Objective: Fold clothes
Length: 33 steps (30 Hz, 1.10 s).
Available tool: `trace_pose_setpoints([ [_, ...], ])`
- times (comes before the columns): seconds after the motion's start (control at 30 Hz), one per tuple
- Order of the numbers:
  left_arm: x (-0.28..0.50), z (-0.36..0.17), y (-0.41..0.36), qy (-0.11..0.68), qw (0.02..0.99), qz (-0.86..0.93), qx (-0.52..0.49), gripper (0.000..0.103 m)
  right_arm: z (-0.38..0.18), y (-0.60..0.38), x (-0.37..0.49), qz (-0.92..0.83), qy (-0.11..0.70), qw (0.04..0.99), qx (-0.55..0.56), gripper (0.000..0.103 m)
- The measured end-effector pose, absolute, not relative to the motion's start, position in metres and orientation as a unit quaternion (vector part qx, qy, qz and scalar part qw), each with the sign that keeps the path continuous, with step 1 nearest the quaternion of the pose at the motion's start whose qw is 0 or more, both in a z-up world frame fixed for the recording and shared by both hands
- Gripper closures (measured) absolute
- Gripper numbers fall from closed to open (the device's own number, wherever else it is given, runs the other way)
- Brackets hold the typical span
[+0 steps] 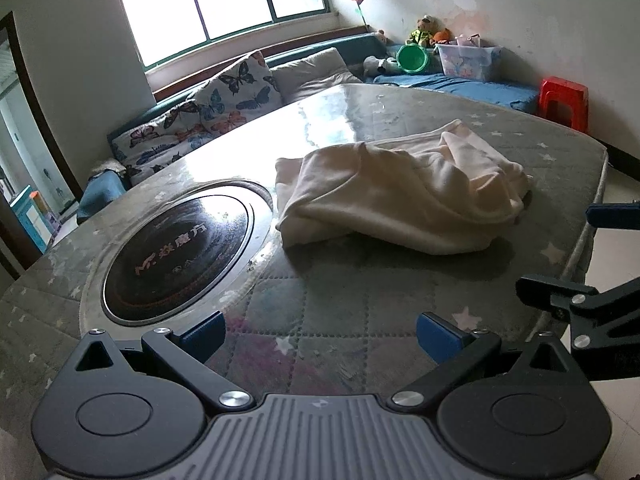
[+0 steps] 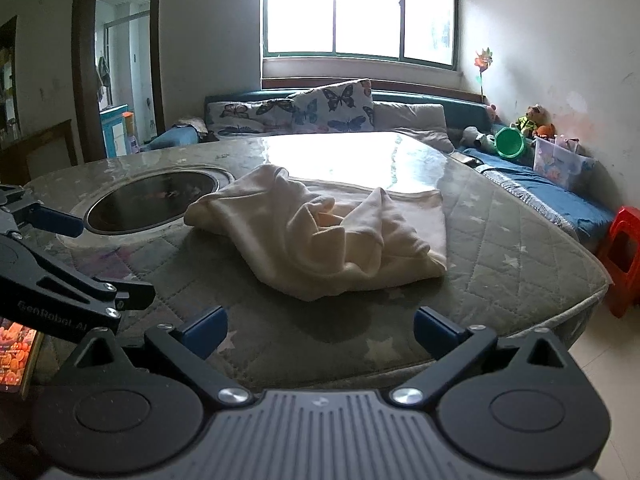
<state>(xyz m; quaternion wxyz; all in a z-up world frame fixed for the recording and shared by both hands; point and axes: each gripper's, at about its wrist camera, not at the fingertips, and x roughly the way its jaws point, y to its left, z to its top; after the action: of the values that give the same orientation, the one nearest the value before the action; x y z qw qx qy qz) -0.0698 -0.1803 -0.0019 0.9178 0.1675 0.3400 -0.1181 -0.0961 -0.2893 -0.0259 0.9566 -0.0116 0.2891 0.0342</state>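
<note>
A cream garment lies crumpled in a loose heap on the grey quilted table; it also shows in the right wrist view. My left gripper is open and empty, hovering over the table's near side, short of the garment. My right gripper is open and empty near the table's front edge, facing the garment. The right gripper also shows at the right edge of the left wrist view, and the left gripper at the left edge of the right wrist view, both with jaws apart.
A round black induction plate is set into the table left of the garment. A sofa with butterfly cushions stands behind. A red stool stands right of the table. A phone lies at the near left.
</note>
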Motion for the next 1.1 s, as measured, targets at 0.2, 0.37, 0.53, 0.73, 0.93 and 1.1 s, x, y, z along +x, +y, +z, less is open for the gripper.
trace_pose_setpoints([
  [0.2, -0.051, 0.001, -0.178, 0.351, 0.914, -0.122, 0.162, 0.0, -0.024, -0.293, -0.082, 0.029, 0.296, 0.955, -0.01, 0.006],
  [0.37, -0.034, 0.001, -0.176, 0.36, 0.911, -0.125, 0.16, 0.0, -0.022, -0.294, -0.068, 0.027, 0.298, 0.954, -0.01, 0.008],
  [0.53, -0.016, -0.001, -0.175, 0.37, 0.907, -0.13, 0.151, 0.0, -0.021, -0.297, -0.052, 0.031, 0.304, 0.952, -0.003, 0.013],
  [0.73, 0.001, -0.004, -0.175, 0.382, 0.902, -0.137, 0.143, 0.0, -0.019, -0.297, -0.034, 0.042, 0.305, 0.952, -0.001, 0.019],
  [0.93, 0.012, -0.004, -0.177, 0.388, 0.899, -0.151, 0.138, 0.0, -0.016, -0.295, -0.021, 0.05, 0.302, 0.952, -0.001, 0.02],
  [1.1, 0.019, -0.004, -0.181, 0.389, 0.897, -0.16, 0.139, 0.0, -0.015, -0.295, -0.008, 0.053, 0.304, 0.951, -0.003, 0.021],
])
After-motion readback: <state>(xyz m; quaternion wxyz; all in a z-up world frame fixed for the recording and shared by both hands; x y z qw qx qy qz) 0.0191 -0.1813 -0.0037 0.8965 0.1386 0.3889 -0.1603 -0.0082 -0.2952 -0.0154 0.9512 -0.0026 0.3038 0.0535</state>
